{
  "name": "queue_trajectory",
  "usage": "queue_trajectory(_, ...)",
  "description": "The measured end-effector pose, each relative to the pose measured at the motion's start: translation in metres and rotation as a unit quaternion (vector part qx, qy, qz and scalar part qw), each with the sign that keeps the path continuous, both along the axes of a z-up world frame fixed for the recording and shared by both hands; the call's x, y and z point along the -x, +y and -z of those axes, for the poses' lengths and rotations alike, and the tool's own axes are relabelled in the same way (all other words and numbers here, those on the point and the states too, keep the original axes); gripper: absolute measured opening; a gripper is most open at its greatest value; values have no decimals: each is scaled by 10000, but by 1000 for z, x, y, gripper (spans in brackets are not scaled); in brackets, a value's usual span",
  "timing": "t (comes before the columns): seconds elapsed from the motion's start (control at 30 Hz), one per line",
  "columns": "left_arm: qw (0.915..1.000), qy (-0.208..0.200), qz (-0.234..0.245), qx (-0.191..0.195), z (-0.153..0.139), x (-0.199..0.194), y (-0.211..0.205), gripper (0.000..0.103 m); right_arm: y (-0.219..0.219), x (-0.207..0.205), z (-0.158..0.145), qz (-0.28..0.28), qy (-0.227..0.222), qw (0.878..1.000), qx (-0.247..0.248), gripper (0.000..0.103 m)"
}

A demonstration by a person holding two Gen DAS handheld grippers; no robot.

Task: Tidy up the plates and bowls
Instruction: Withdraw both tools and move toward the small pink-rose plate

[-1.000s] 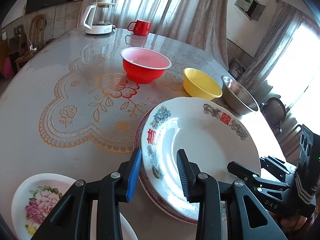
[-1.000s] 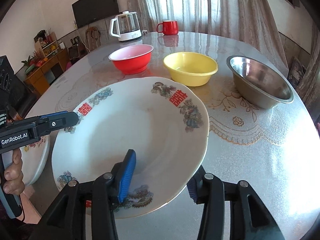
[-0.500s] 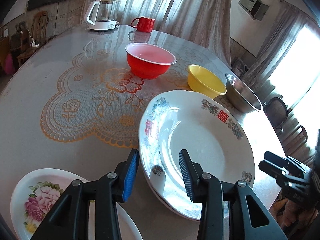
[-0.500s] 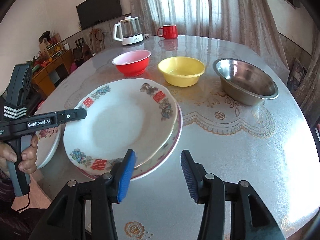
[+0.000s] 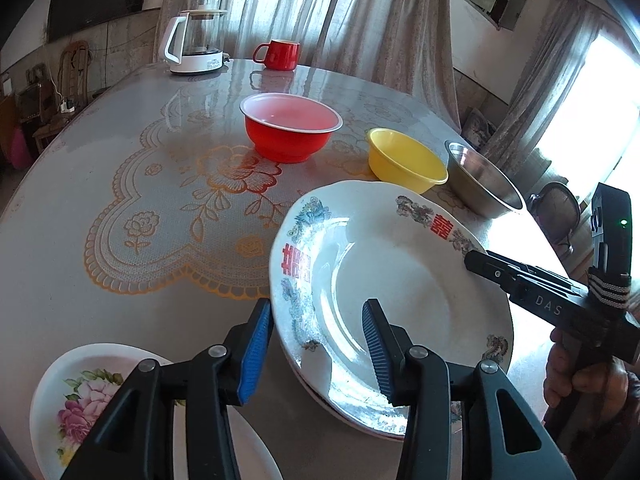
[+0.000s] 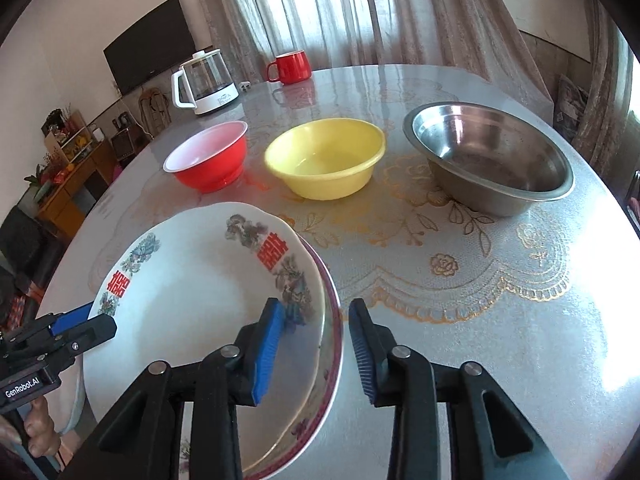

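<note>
Daylight pours in through the sheer curtains (image 5: pixel 320 12) at the back and a blown-out window (image 5: pixel 592 120) at the right of the left wrist view, so the room is bright but uneven. The glossy worktop (image 5: pixel 120 184) mirrors the curtains in pale streaks, and a white patch of glare burns out its right edge (image 6: pixel 592 340) in the right wrist view. The top plate (image 5: pixel 400 280) carries sharp highlights — its wet-looking centre shines. Both pictures bend strongly toward the edges, with black corners from the fisheye. The near rim of the plate (image 6: pixel 328 340) is slightly smeared; the rest is crisp, though the far left room sits dimmer.
</note>
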State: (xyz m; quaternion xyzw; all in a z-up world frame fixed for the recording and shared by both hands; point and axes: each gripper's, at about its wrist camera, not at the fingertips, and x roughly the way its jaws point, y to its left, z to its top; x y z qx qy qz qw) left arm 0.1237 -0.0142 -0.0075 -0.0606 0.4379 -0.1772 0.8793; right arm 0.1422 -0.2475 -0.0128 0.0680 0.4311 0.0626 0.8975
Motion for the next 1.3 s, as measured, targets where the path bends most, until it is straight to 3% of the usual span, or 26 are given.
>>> queue_trajectory(0.23,9998,-87,190,43,-2,6,-6,47,9,2,-2,-54,-97,9989,445,25)
queue_trajectory(0.57,9998,-20,176,113,1,11,-8,48,10,13,-4,-8,-165,9973,722,25)
queue_trajectory(1.07,9998,-142,-101,43,-6,24,5,50,23,20,-5,-13,-324,9953,913,28)
queue_trajectory(1.3,9990,-375,-222,65,-18,34,19,51,29,38,-23,72,-685,9934,915,29)
